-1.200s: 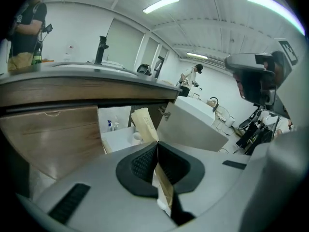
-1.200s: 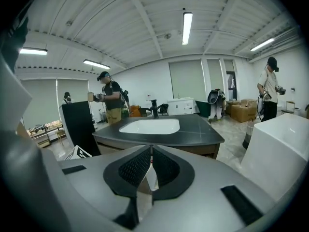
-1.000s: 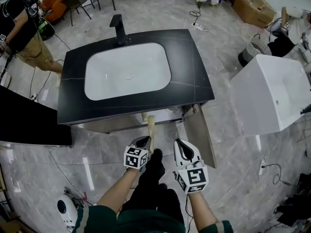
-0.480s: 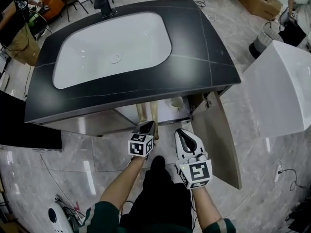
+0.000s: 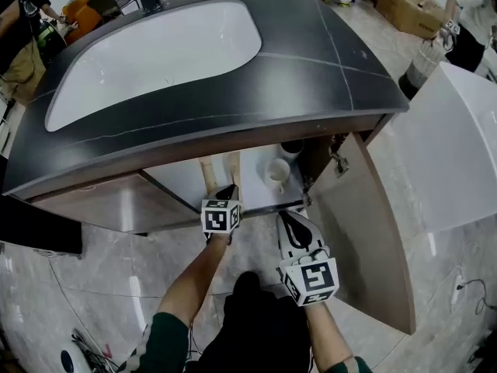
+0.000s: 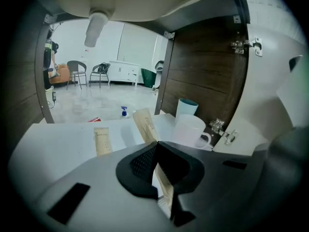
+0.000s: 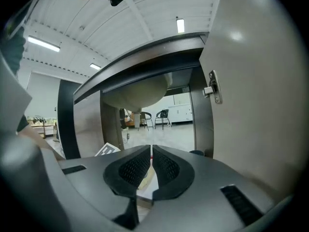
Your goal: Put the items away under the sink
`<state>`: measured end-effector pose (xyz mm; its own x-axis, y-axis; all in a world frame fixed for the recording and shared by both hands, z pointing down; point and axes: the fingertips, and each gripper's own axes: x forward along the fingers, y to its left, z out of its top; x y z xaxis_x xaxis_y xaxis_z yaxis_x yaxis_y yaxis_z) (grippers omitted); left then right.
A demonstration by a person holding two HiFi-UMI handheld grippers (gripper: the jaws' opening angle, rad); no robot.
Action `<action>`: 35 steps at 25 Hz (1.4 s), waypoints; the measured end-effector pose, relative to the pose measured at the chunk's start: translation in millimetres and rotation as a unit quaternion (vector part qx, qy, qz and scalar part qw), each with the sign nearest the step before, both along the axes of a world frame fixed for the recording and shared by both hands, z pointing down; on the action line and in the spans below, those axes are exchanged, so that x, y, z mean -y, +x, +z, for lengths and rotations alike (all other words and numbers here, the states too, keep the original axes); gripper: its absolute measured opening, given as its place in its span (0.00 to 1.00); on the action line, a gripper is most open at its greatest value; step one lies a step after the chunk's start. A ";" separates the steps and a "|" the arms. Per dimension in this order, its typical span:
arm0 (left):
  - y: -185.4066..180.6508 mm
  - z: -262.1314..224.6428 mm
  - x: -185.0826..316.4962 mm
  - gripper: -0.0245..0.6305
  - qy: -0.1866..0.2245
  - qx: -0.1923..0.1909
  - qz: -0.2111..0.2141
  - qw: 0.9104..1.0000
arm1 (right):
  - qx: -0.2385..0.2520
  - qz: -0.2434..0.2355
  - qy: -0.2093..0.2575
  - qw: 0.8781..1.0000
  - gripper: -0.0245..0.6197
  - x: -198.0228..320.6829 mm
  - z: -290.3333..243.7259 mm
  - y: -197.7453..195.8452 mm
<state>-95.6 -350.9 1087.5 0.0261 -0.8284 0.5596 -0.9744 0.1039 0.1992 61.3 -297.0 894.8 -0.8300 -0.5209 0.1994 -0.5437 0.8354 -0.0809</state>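
Note:
Below the black countertop (image 5: 311,61) with its white basin, the cabinet stands with its door (image 5: 365,224) swung out to the right. My left gripper (image 5: 227,190) is at the front edge of the white shelf (image 5: 175,183), shut on a beige tube (image 5: 233,169) whose far end reaches over the shelf. The left gripper view shows that tube (image 6: 145,124) running through the closed jaws of the left gripper (image 6: 155,146). A second beige tube (image 6: 102,140) lies flat on the shelf to its left. My right gripper (image 5: 287,217) hangs just outside the opening, shut and empty (image 7: 151,151).
A white mug (image 5: 276,173) and a teal cup (image 6: 186,108) stand at the shelf's right, close to the door hinge (image 5: 338,160). The drain pipe (image 6: 95,28) hangs above the shelf. A large white fixture (image 5: 466,154) stands to the right; a person (image 5: 19,45) is at far left.
The view and both grippers have sunk toward the cabinet, so its shelf now shows. My left gripper has carried the tube forward to the shelf edge; the right gripper has come down beside it.

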 end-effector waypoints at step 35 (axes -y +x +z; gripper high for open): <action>-10.0 58.2 31.1 0.26 -0.039 0.093 0.031 0.994 | 0.002 0.006 -0.003 1.000 0.11 4.9 44.5 9.7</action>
